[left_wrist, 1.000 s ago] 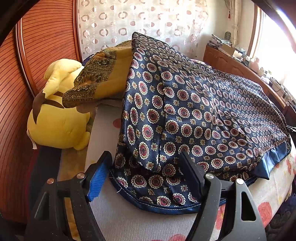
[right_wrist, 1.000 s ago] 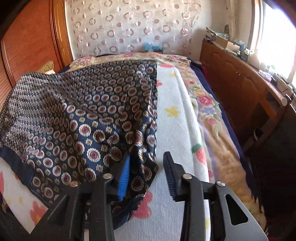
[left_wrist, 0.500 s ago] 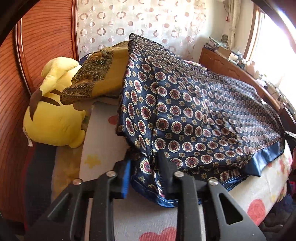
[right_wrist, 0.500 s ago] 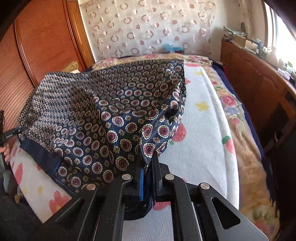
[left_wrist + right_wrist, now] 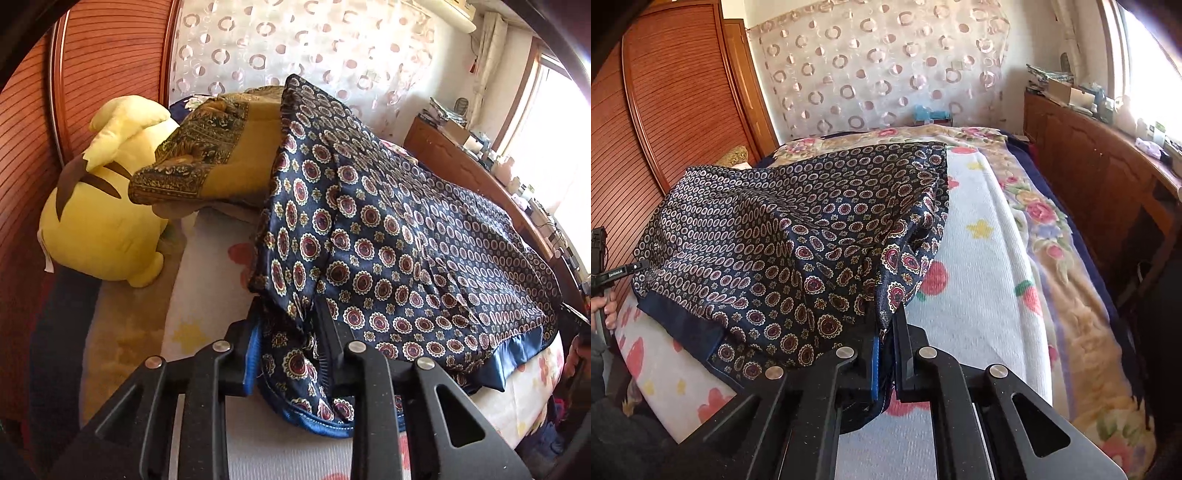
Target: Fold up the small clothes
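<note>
A navy satin garment [image 5: 388, 240] with round red-and-cream medallions and a plain blue hem lies spread over the bed. My left gripper [image 5: 286, 350] is shut on a bunched corner of it, the cloth filling the gap between the blue pad and the black finger. In the right wrist view the same garment [image 5: 798, 236] is lifted into a tent shape. My right gripper [image 5: 884, 345] is shut tight on its other near corner, a thin fold pinched between the pads. The left tool [image 5: 605, 273] and a hand show at that view's left edge.
A white towel with red flowers [image 5: 982, 288] covers the mattress over a floral blanket [image 5: 1082, 317]. A yellow plush toy [image 5: 99, 221] and a gold patterned pillow [image 5: 218, 158] sit by the wooden headboard [image 5: 40, 122]. A wooden sideboard [image 5: 1100, 162] runs along the right.
Both grippers went from open around the garment's near corners to shut on them. The cloth has since risen off the bed, lifted at both corners.
</note>
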The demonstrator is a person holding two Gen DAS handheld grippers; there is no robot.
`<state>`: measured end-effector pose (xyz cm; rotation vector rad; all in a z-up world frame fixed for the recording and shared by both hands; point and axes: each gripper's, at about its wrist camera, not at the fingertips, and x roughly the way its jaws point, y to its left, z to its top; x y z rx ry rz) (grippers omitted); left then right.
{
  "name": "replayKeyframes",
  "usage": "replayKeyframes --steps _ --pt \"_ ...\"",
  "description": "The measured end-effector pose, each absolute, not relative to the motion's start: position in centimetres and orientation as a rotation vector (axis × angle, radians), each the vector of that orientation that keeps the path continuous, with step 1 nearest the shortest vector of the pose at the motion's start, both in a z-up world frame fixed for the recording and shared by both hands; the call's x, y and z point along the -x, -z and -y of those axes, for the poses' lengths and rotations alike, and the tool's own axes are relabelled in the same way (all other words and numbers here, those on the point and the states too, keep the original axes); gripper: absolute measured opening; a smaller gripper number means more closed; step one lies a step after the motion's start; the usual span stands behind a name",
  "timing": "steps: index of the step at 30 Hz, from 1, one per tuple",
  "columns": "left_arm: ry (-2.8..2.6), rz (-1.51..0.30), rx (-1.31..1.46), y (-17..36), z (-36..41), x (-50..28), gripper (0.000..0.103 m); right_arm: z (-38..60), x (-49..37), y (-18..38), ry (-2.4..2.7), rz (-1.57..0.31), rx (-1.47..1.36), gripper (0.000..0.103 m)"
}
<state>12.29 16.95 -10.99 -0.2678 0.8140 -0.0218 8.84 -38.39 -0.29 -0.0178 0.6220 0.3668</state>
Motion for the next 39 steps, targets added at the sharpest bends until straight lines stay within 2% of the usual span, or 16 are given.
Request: replayKeyframes --steps 1,2,3,13,21,24,26,29,39 --pt "0.032 -0.813 0.265 11.0 -16.8 -12.3 0.012 38.4 -8.8 0.3 -0.369 -0.62 0.014 0.005" --pt "0.041 -0.809 0.262 11.0 -16.6 -12.1 0.006 38.6 -8.7 0.0 -0.369 -0.617 0.012 0.005" --pt "0.043 -0.798 0.256 10.7 -16.5 -11.9 0.005 38.7 -8.6 -0.1 -0.365 -0.61 0.008 0.005" --pt "0.066 -0.597 0.257 3.9 -15.0 -6.1 0.004 40.3 -5.6 -1.1 -0.391 -0.563 -0.04 0.005" --pt "0.096 -0.591 0.19 2.8 -12.3 -5.9 0.004 40.9 -4.6 0.7 -0.35 -0.623 -0.012 0.007" --pt "0.134 -0.583 0.167 2.1 -10.7 -6.9 0.004 40.7 -5.0 0.5 -0.302 -0.629 0.011 0.015" --pt "0.174 -0.574 0.148 1.3 -8.9 -7.7 0.004 40.4 -5.1 -0.1 -0.278 -0.61 0.024 0.026" --pt "0.244 -0.553 0.115 -0.1 -5.6 -9.4 0.004 39.8 -4.8 -0.8 -0.256 -0.577 0.04 0.038" --pt "0.502 -0.553 0.016 -2.8 7.0 -13.4 0.004 38.4 -4.0 0.3 -0.294 -0.516 0.022 0.04"
